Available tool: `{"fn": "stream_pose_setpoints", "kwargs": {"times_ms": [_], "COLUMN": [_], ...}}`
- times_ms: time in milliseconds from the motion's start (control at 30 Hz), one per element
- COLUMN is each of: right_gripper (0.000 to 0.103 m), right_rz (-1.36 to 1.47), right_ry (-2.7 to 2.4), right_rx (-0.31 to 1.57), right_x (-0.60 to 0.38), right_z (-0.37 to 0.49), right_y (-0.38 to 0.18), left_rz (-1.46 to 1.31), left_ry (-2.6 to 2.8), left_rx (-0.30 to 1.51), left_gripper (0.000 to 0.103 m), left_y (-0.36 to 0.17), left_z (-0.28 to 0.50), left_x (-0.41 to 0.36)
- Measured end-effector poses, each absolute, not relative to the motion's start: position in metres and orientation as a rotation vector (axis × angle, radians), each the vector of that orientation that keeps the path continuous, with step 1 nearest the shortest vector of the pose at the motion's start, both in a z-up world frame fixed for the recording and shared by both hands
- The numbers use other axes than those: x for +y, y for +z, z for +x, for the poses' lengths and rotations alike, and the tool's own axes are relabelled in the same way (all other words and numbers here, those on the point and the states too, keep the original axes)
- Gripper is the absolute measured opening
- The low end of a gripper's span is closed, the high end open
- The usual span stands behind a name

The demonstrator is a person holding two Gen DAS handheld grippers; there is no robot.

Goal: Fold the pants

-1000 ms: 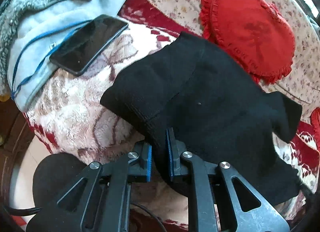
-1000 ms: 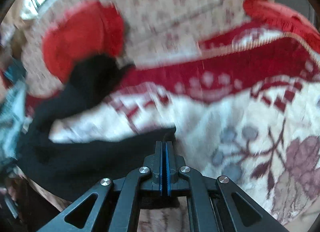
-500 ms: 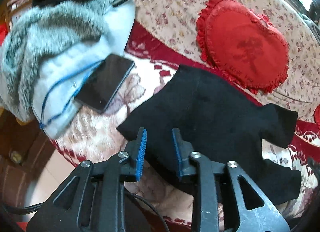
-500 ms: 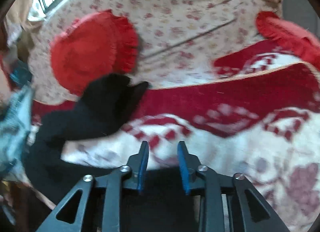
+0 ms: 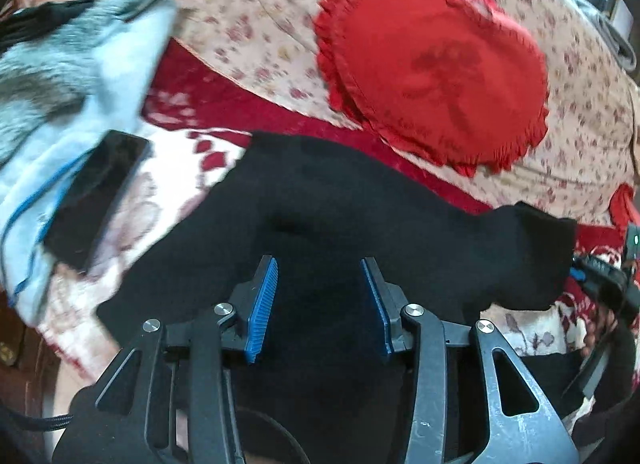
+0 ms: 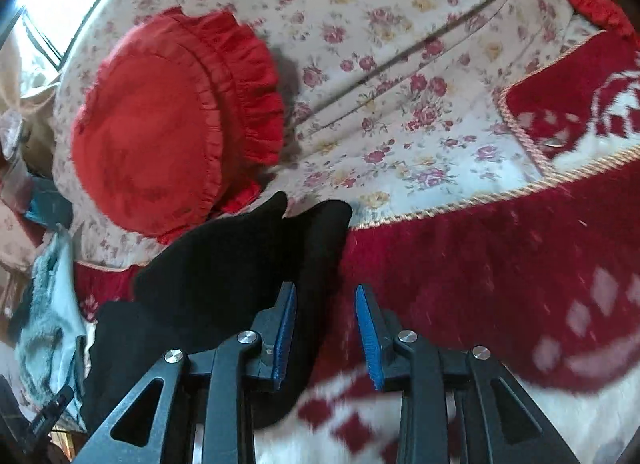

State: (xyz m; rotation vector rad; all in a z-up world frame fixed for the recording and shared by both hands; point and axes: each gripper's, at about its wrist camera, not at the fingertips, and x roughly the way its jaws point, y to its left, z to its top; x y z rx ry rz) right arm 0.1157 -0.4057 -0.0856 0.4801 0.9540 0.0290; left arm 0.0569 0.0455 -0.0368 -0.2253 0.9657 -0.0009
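Observation:
Black pants (image 5: 340,203) lie folded over on a red and cream patterned blanket (image 5: 176,155) on a sofa. My left gripper (image 5: 320,276) is open and empty, its blue-padded fingers spread just above the near part of the pants. My right gripper (image 6: 326,312) is open and empty at the pants' right end (image 6: 240,260), its left finger over the black cloth, its right finger over the red blanket (image 6: 500,264). The right gripper (image 5: 600,276) also shows at the right edge of the left wrist view.
A red heart-shaped ruffled cushion (image 5: 432,71) leans on the floral sofa back (image 6: 400,63) behind the pants. A black phone (image 5: 96,191) lies on a pale blue and grey fluffy garment (image 5: 60,75) at the left. The sofa's front edge is at the lower left.
Both grippers have let go of the pants and opened wide. Both have drawn back and lifted; the right one was shut on the cloth a second ago.

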Motion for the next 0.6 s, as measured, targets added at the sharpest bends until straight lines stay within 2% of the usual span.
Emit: {"fn": "stream_pose_setpoints", "kwargs": {"times_ms": [167, 200, 233, 267, 333, 600], "right_gripper": [0.029, 0.027, 0.015, 0.01, 0.007, 0.005], "right_rz": [0.475, 0.462, 0.457, 0.457, 0.49, 0.472], "right_ry": [0.055, 0.062, 0.052, 0.043, 0.057, -0.062], "right_rx": [0.982, 0.967, 0.96, 0.955, 0.929, 0.723], "right_x": [-0.397, -0.394, -0.392, -0.392, -0.396, -0.435], "right_z": [0.145, 0.149, 0.151, 0.151, 0.145, 0.029], "right_y": [-0.106, -0.108, -0.11, -0.111, -0.106, -0.038], "left_rz": [-0.181, -0.176, -0.174, -0.176, -0.185, -0.241], "left_ry": [0.016, 0.02, 0.023, 0.023, 0.022, 0.031], "left_rx": [1.006, 1.009, 1.011, 1.011, 1.006, 1.001], "left_gripper": [0.042, 0.042, 0.042, 0.042, 0.042, 0.042], "left_y": [-0.055, -0.058, -0.059, -0.06, -0.059, -0.058], "left_z": [0.073, 0.073, 0.074, 0.074, 0.072, 0.069], "left_x": [0.033, 0.033, 0.032, 0.032, 0.035, 0.048]}}
